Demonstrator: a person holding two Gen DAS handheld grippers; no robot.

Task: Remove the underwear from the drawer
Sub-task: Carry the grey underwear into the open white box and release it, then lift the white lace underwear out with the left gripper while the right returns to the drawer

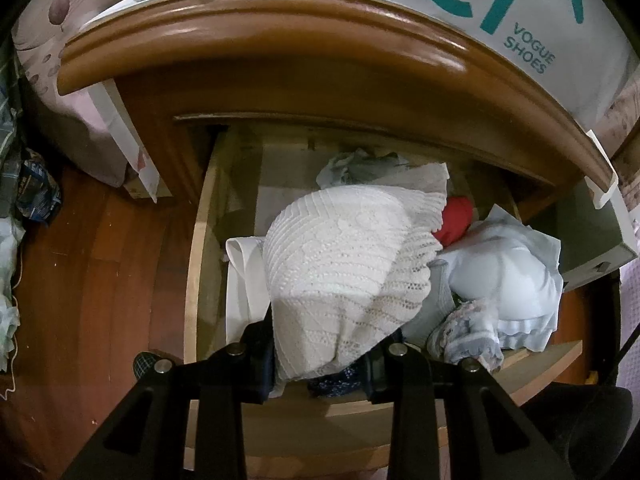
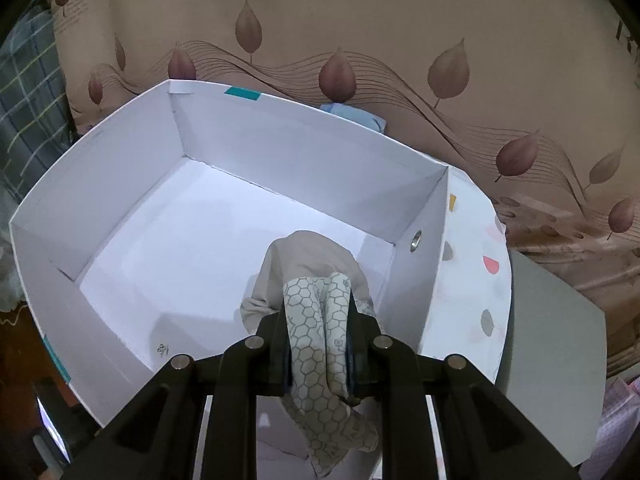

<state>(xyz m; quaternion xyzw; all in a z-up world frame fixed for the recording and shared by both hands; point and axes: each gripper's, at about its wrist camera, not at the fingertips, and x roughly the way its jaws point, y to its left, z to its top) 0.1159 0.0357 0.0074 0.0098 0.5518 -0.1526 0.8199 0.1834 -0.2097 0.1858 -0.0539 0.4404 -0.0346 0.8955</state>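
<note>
We had the left wrist cam looking steeply down, close over the open drawer (image 1: 208, 216), while the right wrist cam looked down into the white box (image 2: 120, 184) at close range, and the views shared nothing we could identify with certainty.

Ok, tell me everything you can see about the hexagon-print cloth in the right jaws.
The beige cloth with a grey hexagon print is soft, thin fabric, bunched into folds and pinched between the right gripper jaws. Its plain beige upper part hangs over the open white cardboard box; whether it touches the floor is unclear. A crumpled tail hangs back past the jaws.
</note>
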